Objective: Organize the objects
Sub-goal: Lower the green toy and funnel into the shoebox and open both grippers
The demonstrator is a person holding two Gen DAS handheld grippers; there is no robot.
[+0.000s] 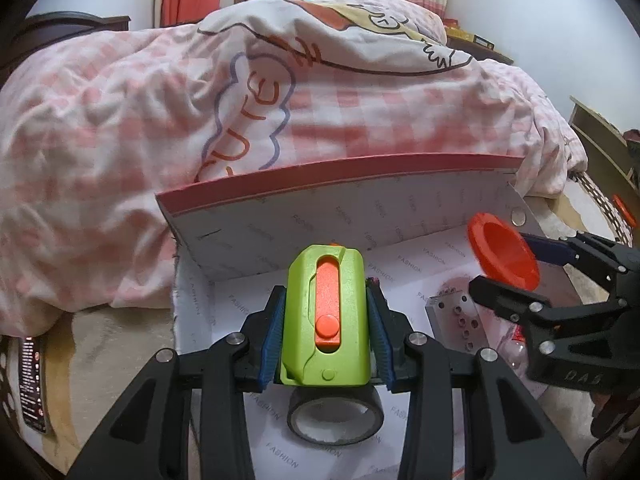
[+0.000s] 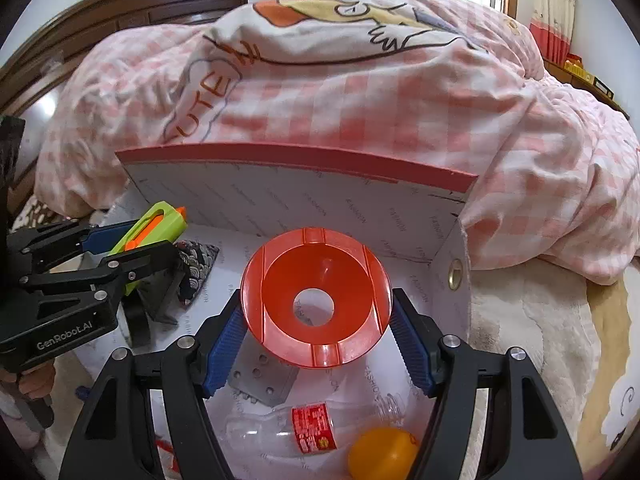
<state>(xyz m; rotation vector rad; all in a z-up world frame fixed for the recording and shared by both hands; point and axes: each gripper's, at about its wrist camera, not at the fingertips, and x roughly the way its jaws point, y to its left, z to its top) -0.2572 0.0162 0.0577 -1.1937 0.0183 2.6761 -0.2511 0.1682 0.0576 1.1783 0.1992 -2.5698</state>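
Observation:
My left gripper (image 1: pixel 326 320) is shut on a lime-green toy with an orange slider (image 1: pixel 325 316), held above the open storage box (image 1: pixel 320 216); the same green toy (image 2: pixel 154 224) shows at the left of the right wrist view. My right gripper (image 2: pixel 316 312) is shut on an orange funnel (image 2: pixel 316 296), its blue pads pressing both sides of the rim. That orange funnel (image 1: pixel 502 254) appears at the right of the left wrist view. Both grippers hang over the box's white lining.
Inside the box lie a roll of black tape (image 1: pixel 335 416), a grey drilled metal block (image 2: pixel 262 380), a clear plastic bottle with a red label (image 2: pixel 312 428), an orange ball (image 2: pixel 382 454) and a patterned pouch (image 2: pixel 196 268). A pink checked duvet (image 1: pixel 160 92) is heaped behind the box.

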